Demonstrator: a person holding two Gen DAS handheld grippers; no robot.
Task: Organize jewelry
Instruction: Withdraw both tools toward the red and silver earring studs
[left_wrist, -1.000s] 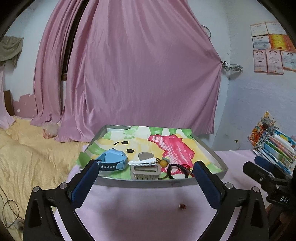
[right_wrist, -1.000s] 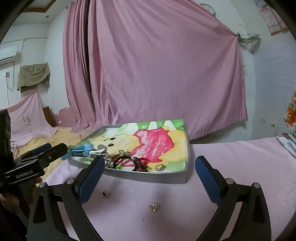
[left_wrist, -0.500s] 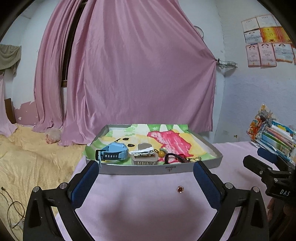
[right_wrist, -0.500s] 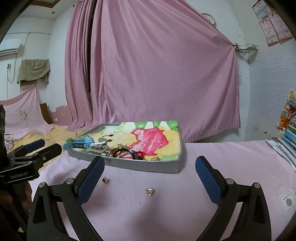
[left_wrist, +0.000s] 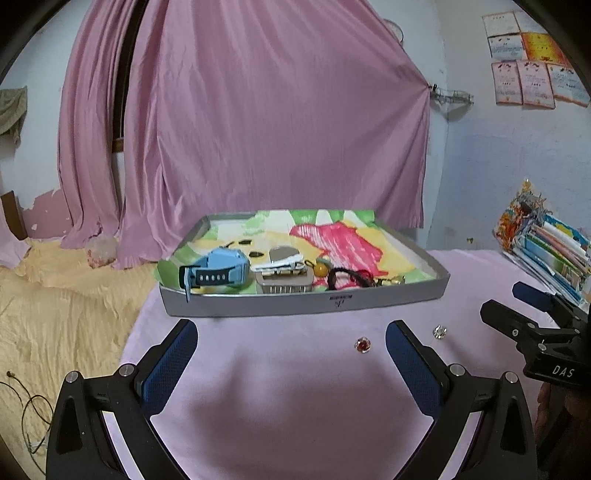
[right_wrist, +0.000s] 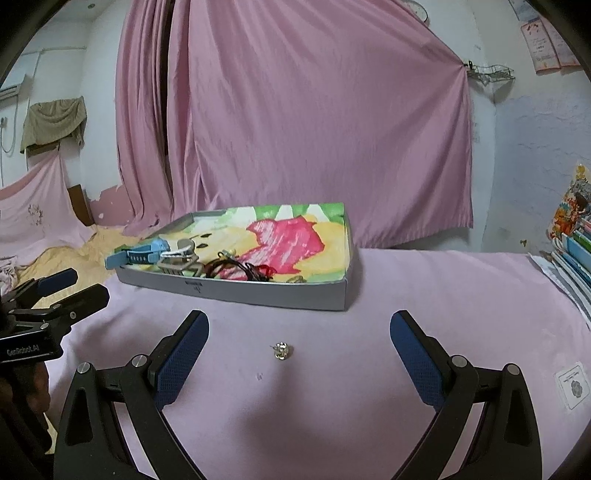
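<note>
A grey tray (left_wrist: 303, 304) (right_wrist: 258, 295) lined with a colourful cartoon cloth sits on the pink-covered table. Inside lie a blue watch (left_wrist: 216, 271) (right_wrist: 138, 254), a grey comb-like clip (left_wrist: 282, 282), a black and red cord bracelet (left_wrist: 349, 278) (right_wrist: 240, 269) and small gold pieces. Two loose pieces rest on the cloth before the tray: a red stud (left_wrist: 362, 345) and a silver stud (left_wrist: 439, 331) (right_wrist: 281, 350). My left gripper (left_wrist: 291, 354) is open and holds nothing. My right gripper (right_wrist: 299, 354) is open, with the silver stud between its fingers' line.
A stack of colourful books (left_wrist: 546, 243) (right_wrist: 576, 247) stands at the table's right. A small white card (right_wrist: 574, 386) lies near the right edge. A pink curtain (left_wrist: 277, 122) hangs behind; a yellow bedspread (left_wrist: 55, 314) lies to the left.
Both grippers have drawn back from the tray and dipped toward the table; the silver stud now sits centred before the right gripper, and both studs show in the left view.
</note>
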